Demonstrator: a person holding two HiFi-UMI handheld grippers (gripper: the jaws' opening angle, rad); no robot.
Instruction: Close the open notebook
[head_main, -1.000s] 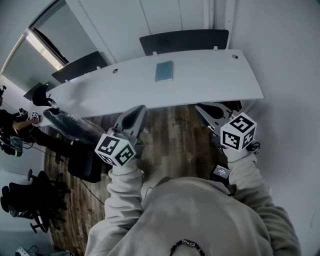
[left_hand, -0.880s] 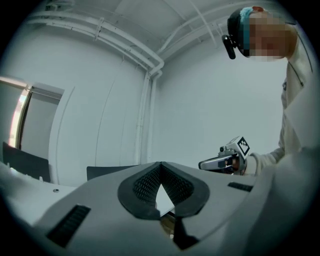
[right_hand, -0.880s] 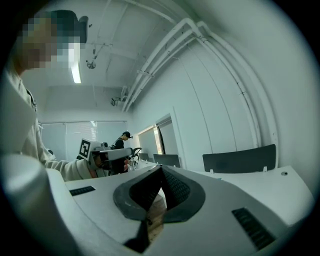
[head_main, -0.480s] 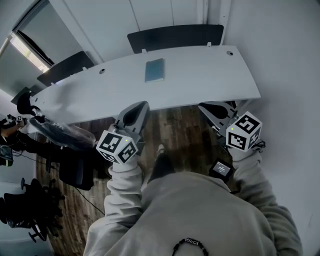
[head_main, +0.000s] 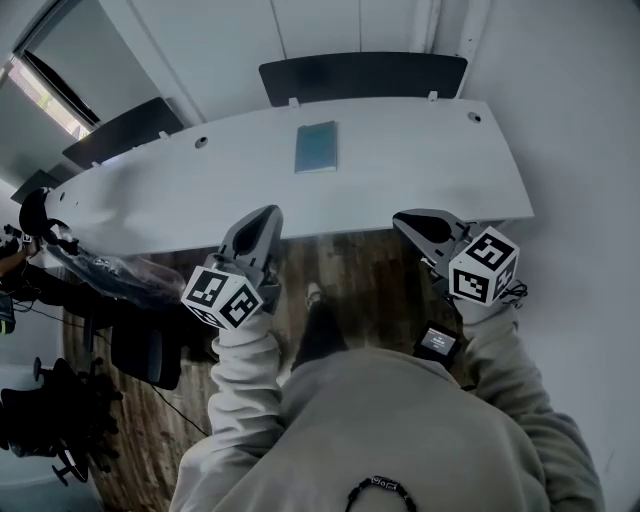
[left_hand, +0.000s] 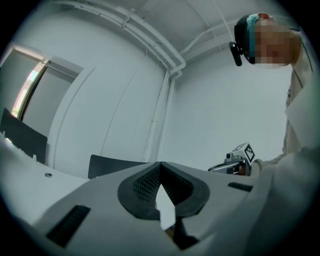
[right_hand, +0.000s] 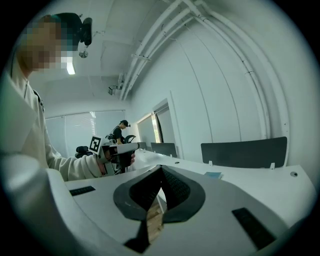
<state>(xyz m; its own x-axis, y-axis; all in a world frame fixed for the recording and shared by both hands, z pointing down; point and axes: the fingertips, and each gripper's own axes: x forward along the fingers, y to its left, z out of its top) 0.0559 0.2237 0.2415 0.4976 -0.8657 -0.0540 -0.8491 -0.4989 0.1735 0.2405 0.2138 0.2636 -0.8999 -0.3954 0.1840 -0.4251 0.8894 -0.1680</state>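
A small blue-grey rectangular notebook (head_main: 316, 147) lies flat on the long white tabletop (head_main: 420, 160), toward its far side and roughly midway along the stretch in view. From the head view it reads as one plain rectangle, too small to tell how its cover sits. The right gripper view shows it as a thin teal sliver on the white surface, off to the right of the fingers. Nothing touches it.

Both tools are well apart from the notebook, their tips at the tabletop's near edge in the head view. The left gripper (head_main: 266, 217) is on the near-left side of the notebook; its dark ribbed fingers (left_hand: 145, 187) are pressed together at the tips with nothing between them. The right gripper (head_main: 406, 221) is on the near-right side; its fingers (right_hand: 175, 192) likewise meet at the tips and pinch nothing.

Below the tools is a brown wooden plank floor (head_main: 350, 275). A dark rectangular chair back (head_main: 362, 75) stands behind the tabletop's far edge, against a white wall. Black office chairs (head_main: 60, 420) cluster at the lower left. A second person (right_hand: 120, 132) stands far off by the windows.
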